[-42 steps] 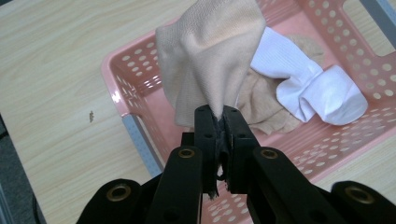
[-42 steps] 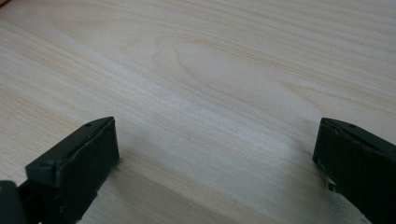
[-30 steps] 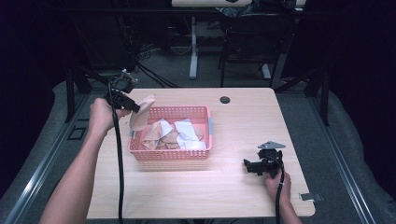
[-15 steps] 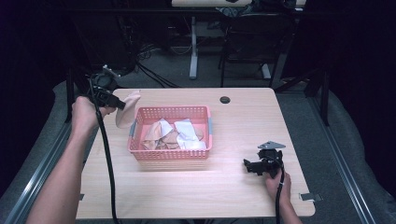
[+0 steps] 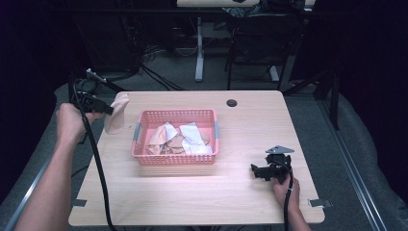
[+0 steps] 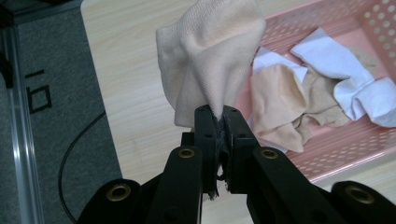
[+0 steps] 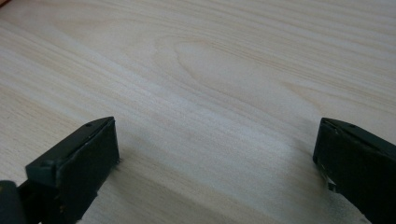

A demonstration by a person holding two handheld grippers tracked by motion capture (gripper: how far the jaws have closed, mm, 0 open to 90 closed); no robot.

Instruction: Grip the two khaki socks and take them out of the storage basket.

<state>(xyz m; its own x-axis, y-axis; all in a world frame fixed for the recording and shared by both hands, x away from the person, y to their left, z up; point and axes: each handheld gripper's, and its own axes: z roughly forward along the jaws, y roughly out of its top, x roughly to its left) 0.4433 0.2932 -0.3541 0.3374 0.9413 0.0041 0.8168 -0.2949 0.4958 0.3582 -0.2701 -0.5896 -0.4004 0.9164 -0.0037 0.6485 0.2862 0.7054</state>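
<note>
The left hand-held gripper (image 5: 107,110) is clamped shut on a peach-coloured sock (image 6: 210,60), which hangs from the jaws above the counter (image 5: 192,202), just beyond the left end of the pink basket (image 5: 175,161). The sock's long axis runs roughly up and down, its free end dangling toward the bare wood below. From the high view it seems clear of the basket wall, though the gap is hard to judge. More socks (image 6: 299,93), white and tan, lie in the basket, to the right of the held one. The right hand-held gripper (image 5: 262,172) rests open on the counter, well apart on the basket's far side, so the left hand is much the nearer.
</note>
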